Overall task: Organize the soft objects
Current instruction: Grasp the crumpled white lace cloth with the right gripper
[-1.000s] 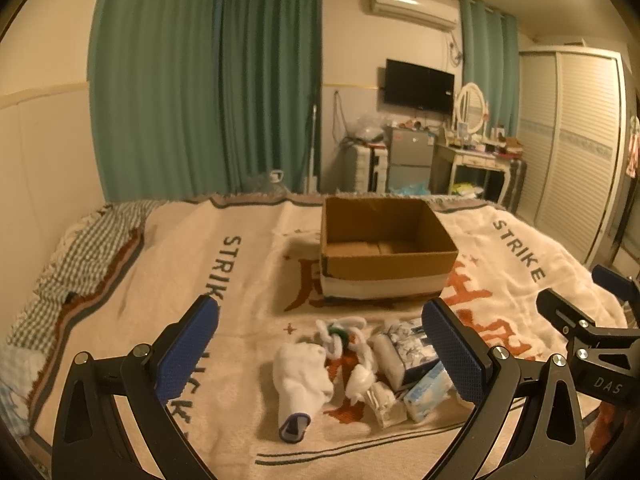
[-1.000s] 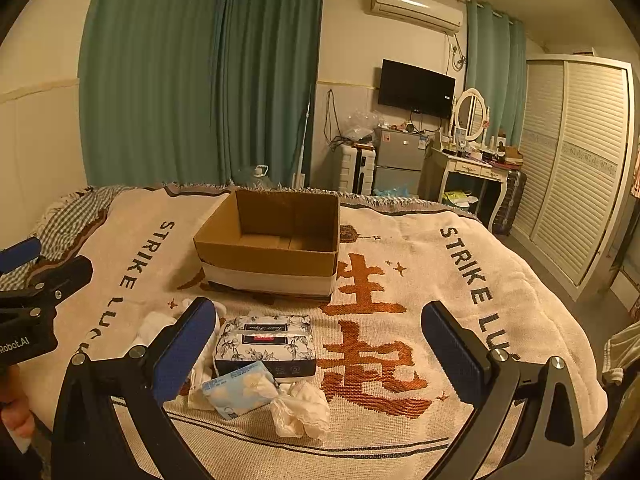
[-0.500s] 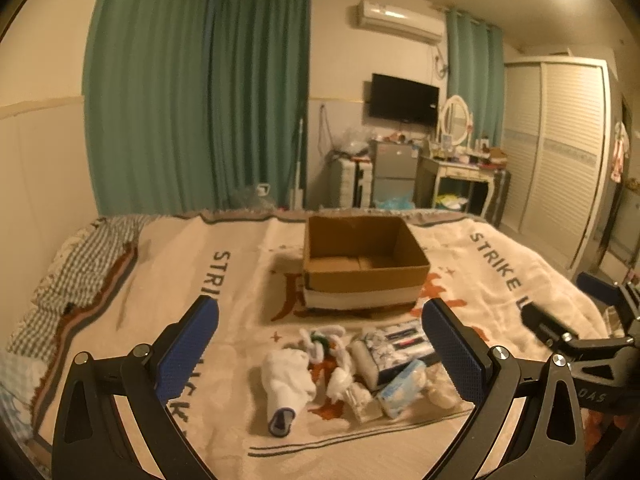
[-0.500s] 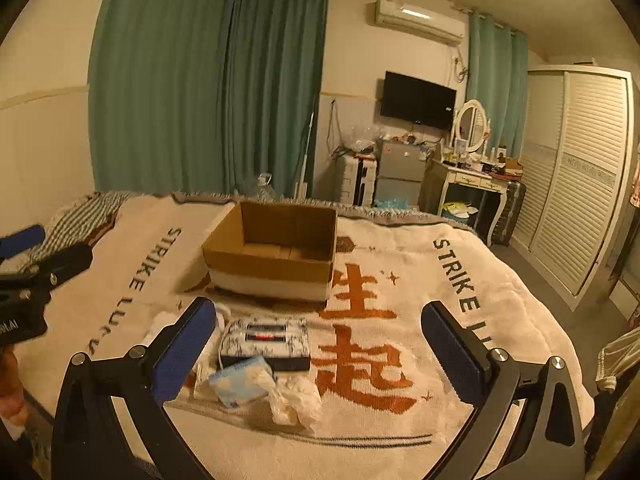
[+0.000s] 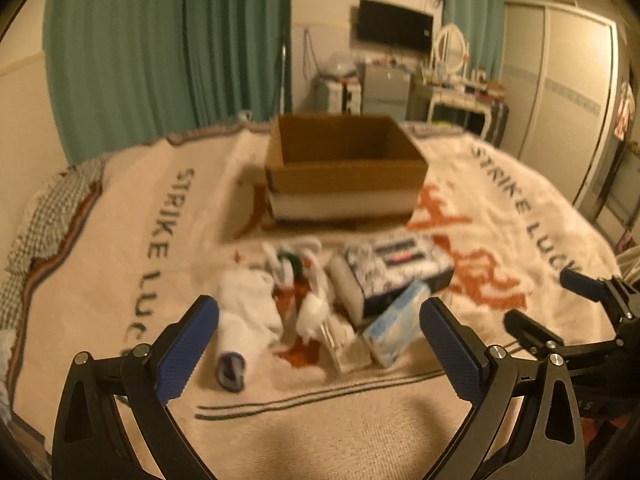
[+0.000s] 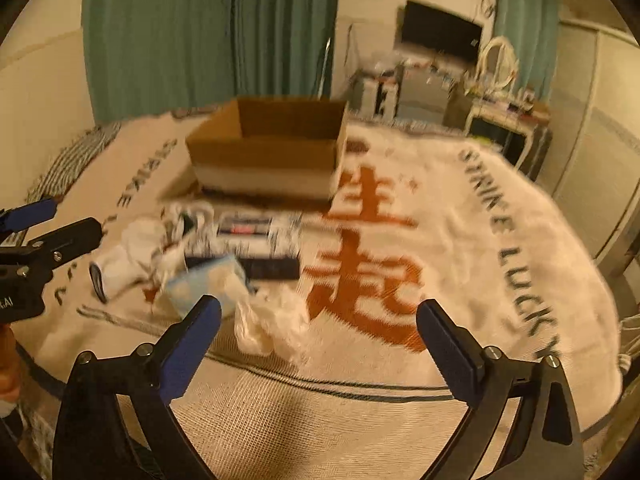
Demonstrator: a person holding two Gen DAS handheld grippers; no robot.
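An open cardboard box point(image 5: 344, 168) stands on the bed; it also shows in the right wrist view point(image 6: 268, 152). In front of it lies a pile: a white sock point(image 5: 240, 320), a patterned tissue box point(image 5: 396, 268), a light blue tissue pack point(image 5: 396, 324) and a crumpled white cloth point(image 6: 272, 324). My left gripper point(image 5: 318, 344) is open and empty, above the bed in front of the pile. My right gripper point(image 6: 318, 344) is open and empty, just short of the white cloth. Both views are blurred.
The bed is covered by a cream blanket point(image 6: 460, 240) with red characters and "STRIKE LUCK" lettering. A checked cloth point(image 5: 48, 216) lies at the left edge. Green curtains point(image 5: 160, 48), a dressing table point(image 5: 460, 96) and a wardrobe point(image 5: 560, 88) stand beyond the bed.
Both grippers have moved forward and down toward the pile, which now looks larger and nearer. The jaws stay open. Nothing on the bed has moved.
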